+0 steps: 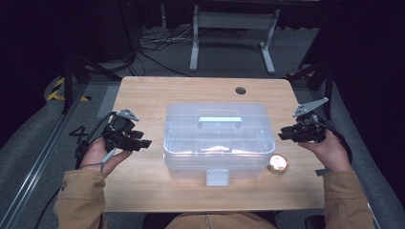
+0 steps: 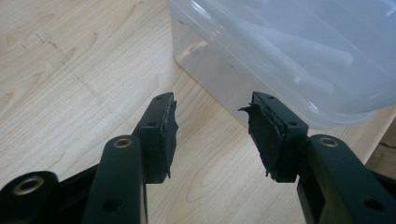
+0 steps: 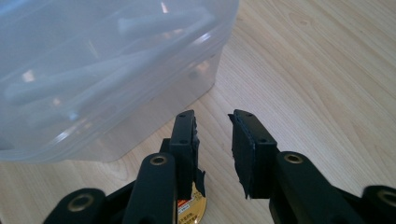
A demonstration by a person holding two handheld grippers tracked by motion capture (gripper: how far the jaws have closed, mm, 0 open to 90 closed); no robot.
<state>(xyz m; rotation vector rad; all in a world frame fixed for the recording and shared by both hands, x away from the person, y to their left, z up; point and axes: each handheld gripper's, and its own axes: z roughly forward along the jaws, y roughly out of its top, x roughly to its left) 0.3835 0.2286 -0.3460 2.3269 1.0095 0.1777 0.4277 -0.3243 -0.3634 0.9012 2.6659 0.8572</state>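
A: Why does the person keep the left gripper [image 1: 143,142] at nine o'clock of the plastic box [image 1: 218,140] and the right gripper [image 1: 283,133] at three?

B: Likely to take the box from both sides; it sits mid-table [image 1: 143,95], lid latched. Both pairs of jaws stand apart, empty. The gold tin [image 1: 277,163] lies at the box's four o'clock, just under the right gripper

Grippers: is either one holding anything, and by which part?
Nothing is held. The left gripper and right gripper are open, flanking the box without touching it.
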